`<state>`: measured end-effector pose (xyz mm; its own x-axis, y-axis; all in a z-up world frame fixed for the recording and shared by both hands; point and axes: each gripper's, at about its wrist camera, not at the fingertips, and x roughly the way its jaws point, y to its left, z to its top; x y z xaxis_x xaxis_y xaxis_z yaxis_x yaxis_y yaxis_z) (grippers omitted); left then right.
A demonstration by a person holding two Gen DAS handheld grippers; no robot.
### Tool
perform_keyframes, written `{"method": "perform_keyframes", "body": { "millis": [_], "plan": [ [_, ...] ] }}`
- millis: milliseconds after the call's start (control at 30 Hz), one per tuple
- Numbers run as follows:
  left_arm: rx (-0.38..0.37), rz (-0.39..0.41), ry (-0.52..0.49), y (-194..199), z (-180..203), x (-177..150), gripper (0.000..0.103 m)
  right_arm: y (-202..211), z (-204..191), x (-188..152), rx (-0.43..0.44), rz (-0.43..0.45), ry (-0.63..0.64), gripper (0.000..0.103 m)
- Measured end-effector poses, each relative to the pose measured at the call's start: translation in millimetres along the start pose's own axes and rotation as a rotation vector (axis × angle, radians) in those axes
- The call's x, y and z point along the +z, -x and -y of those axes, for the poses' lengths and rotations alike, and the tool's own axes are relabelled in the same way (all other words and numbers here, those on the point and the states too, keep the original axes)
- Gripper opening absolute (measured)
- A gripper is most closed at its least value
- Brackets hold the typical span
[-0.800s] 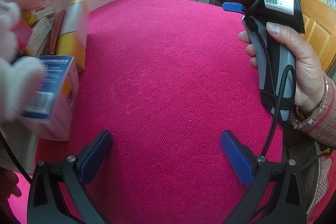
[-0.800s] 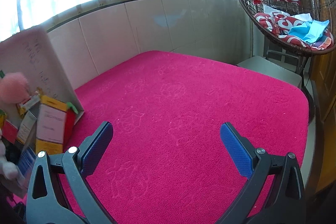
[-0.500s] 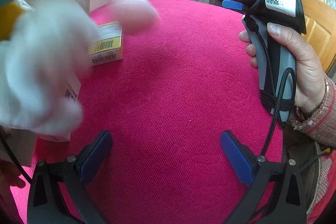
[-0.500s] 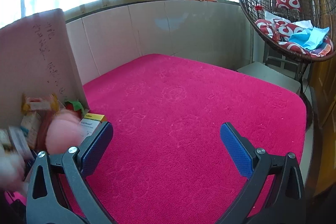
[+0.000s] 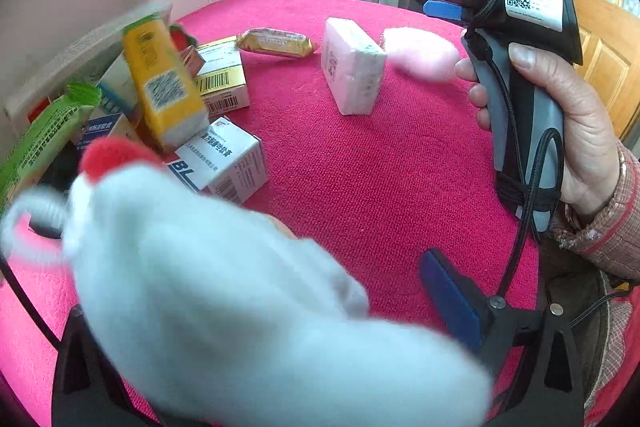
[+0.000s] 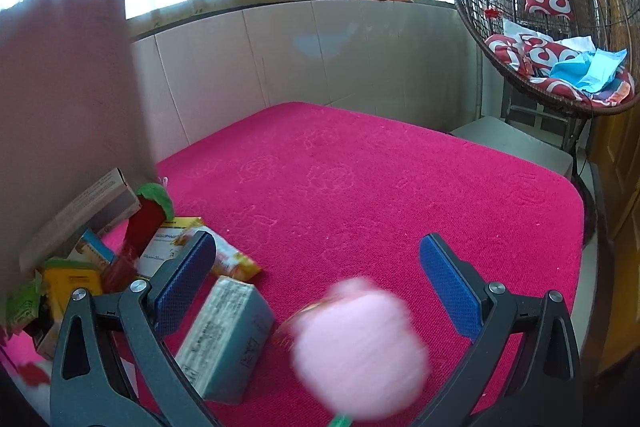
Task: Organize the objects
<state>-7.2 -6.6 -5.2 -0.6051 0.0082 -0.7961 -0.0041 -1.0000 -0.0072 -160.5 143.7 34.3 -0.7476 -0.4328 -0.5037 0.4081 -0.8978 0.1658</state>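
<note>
Boxes and soft toys lie tumbled on the red bench (image 6: 400, 195); the pink pack (image 5: 352, 67) stands mid-bench; both my jaws gape empty; the blurred white plush (image 5: 240, 287) beside it could snag my left gripper (image 5: 256, 311).

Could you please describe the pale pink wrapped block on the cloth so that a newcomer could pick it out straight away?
Start at the crimson cloth that covers the table, then look to the open patch right of the heap of boxes. There the pale pink block stands alone on edge, left of a fuzzy pink ball. Unlike the yellow snack wrapper behind it, it is thick, brick-shaped and pastel.
</note>
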Motion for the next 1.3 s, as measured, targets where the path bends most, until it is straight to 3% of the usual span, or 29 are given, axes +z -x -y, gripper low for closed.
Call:
{"method": "perform_keyframes", "body": {
  "millis": [1300],
  "plan": [
    [-0.001, 0.0, 0.0, 7, -20, -10, 0.103, 4, -4, -2, -0.002, 0.018, 0.016, 0.103]
  ]
}}
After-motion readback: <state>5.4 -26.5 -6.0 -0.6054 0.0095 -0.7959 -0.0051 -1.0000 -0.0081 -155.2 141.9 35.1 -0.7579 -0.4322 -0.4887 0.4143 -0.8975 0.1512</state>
